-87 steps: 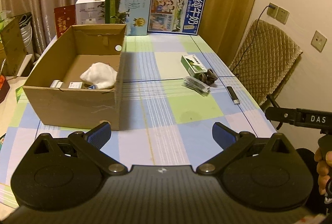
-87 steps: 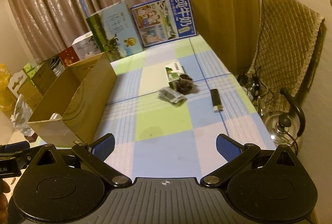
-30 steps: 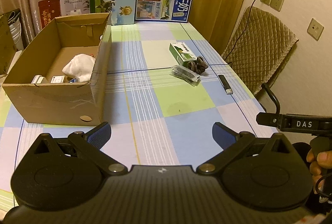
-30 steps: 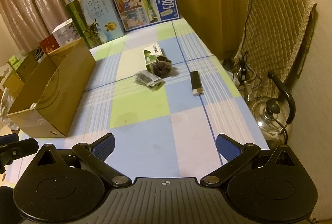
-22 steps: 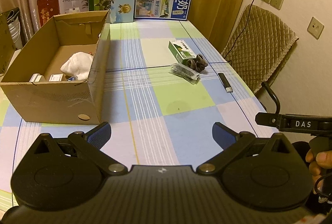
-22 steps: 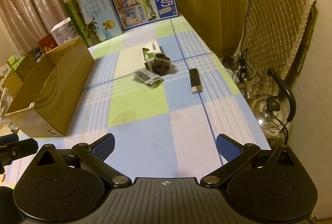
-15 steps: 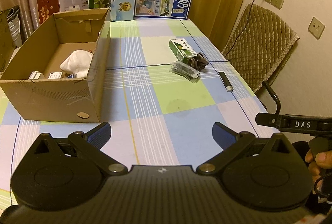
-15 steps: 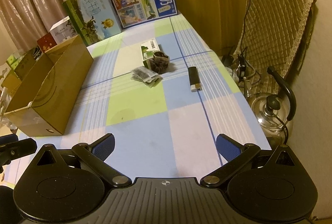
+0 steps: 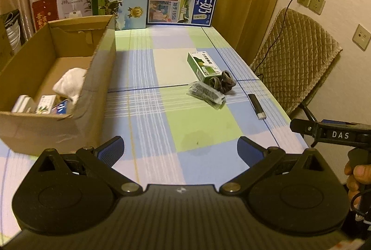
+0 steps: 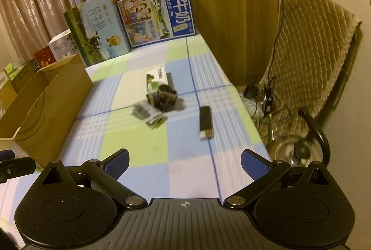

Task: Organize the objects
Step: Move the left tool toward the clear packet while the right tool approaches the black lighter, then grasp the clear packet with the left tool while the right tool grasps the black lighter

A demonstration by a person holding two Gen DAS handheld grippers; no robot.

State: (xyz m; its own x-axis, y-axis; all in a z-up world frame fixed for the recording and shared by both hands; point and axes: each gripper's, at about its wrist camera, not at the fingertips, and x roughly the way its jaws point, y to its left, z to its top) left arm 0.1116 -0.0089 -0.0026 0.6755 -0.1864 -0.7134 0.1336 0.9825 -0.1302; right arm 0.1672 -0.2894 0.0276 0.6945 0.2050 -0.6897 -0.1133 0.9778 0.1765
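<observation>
Left gripper [image 9: 180, 151]: nearest the lens in the left wrist view; jaws spread wide with nothing between them, blue pads over the near end of the table, well short of the cardboard box.
Right gripper [image 10: 184, 161]: nearest the lens in the right wrist view; jaws spread wide and empty, held above the near end of the table. Its black body also shows at the right edge of the left wrist view, with part of a hand [image 9: 356, 177] on its grip.
Table [image 9: 201, 117]: covered by a checked cloth of blue, green and pale squares; bears everything listed below.
Cardboard box [image 9: 92, 97]: open-topped, on the left side of the table, just beyond the left gripper. Inside lie a white cloth [image 9: 69, 84] and, at the near wall, several small packs.
Black lighter [image 9: 256, 106]: flat on the cloth, right of the cardboard box and well apart from it, close to the table's right edge, pale end toward the camera.
Clear packet [image 9: 206, 94]: dark contents, between the cardboard box and the lighter, a little farther off than the lighter.
Dark bundle [image 9: 222, 83]: just beyond the packet, touching the near end of the green carton.
Green carton [image 9: 203, 64]: small, lying flat, farther from the cardboard box's near wall than the bundle.
Milk cartons [image 9: 184, 1]: two large printed boxes upright at the table's far end, past the cardboard box.
Chair [image 9: 299, 57]: quilted cover, off the table's right side.
</observation>
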